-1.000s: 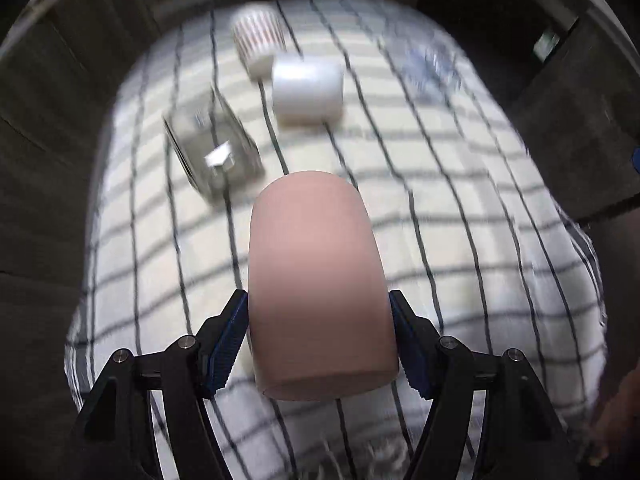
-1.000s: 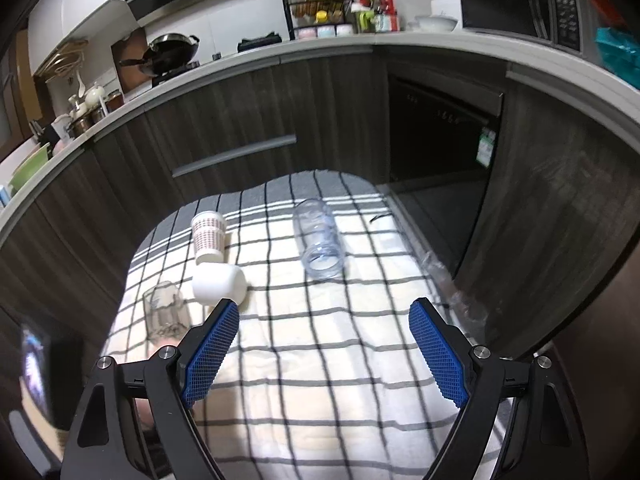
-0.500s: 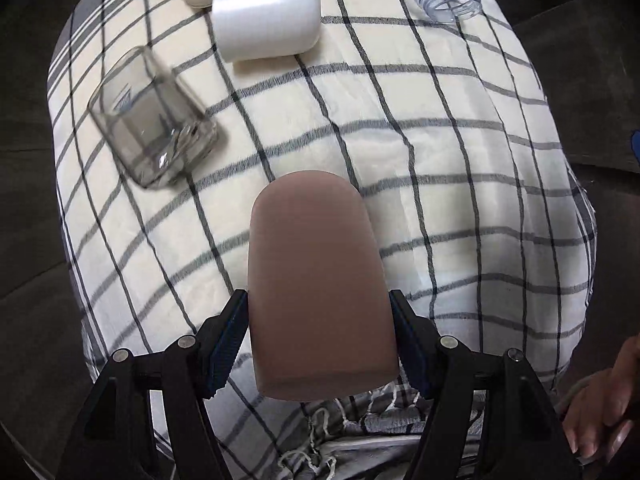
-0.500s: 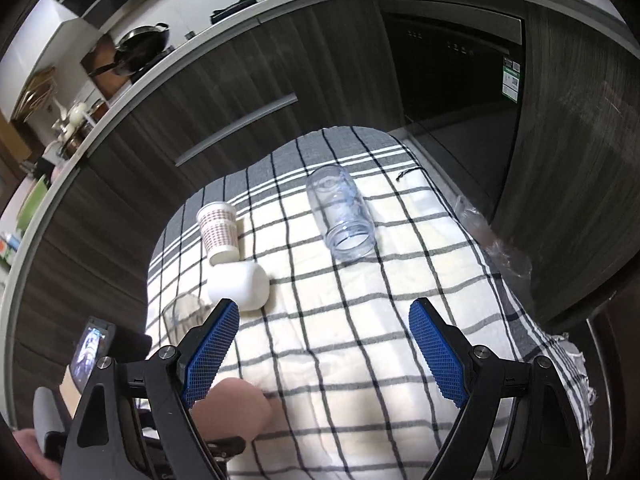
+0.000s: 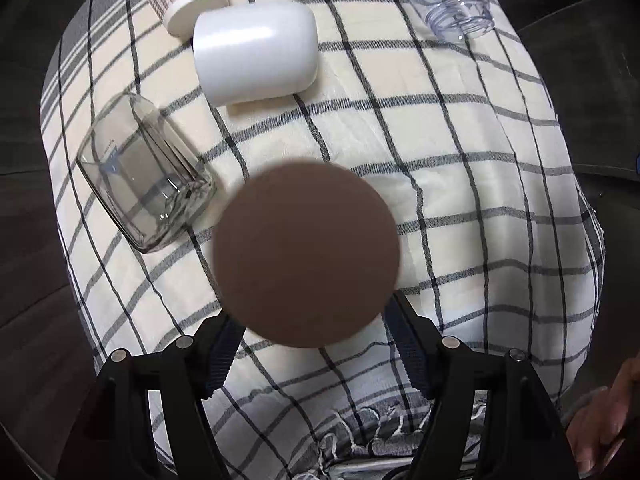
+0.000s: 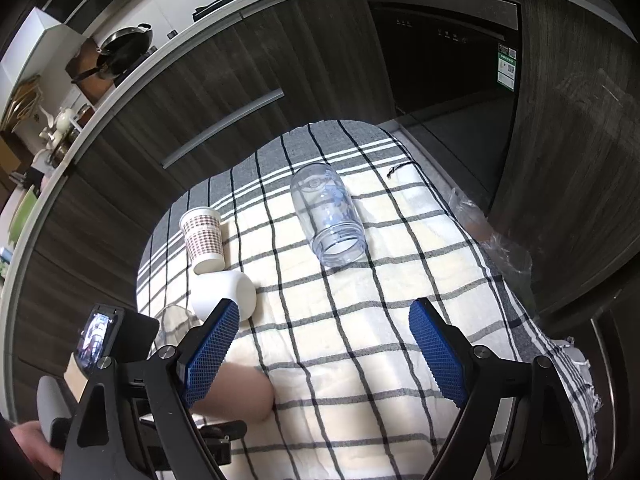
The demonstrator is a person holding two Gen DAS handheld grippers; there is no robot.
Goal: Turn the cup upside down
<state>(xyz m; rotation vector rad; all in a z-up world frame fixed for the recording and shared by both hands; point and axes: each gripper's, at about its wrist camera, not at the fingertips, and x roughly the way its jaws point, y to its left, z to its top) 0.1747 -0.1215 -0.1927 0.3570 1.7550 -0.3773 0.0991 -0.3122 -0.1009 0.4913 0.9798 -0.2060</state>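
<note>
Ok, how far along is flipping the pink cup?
Mostly turned: the pink cup shows its closed base to the left wrist camera. In hand: the left claw flanks it, apparently gripping. Left: set it rim-down on the checked cloth and release; contact is hidden. The right claw hangs open, empty.

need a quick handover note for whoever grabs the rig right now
Left tongs: shut on the pink cup, its closed base facing the camera, held over the checked cloth.
Right tongs: open, holding nothing, above the cloth.
Done: pink cup picked up and turned over.
Left: set it down, mouth on the cloth, and let go. The glass, white cup and clear jar lie on their sides.
</note>
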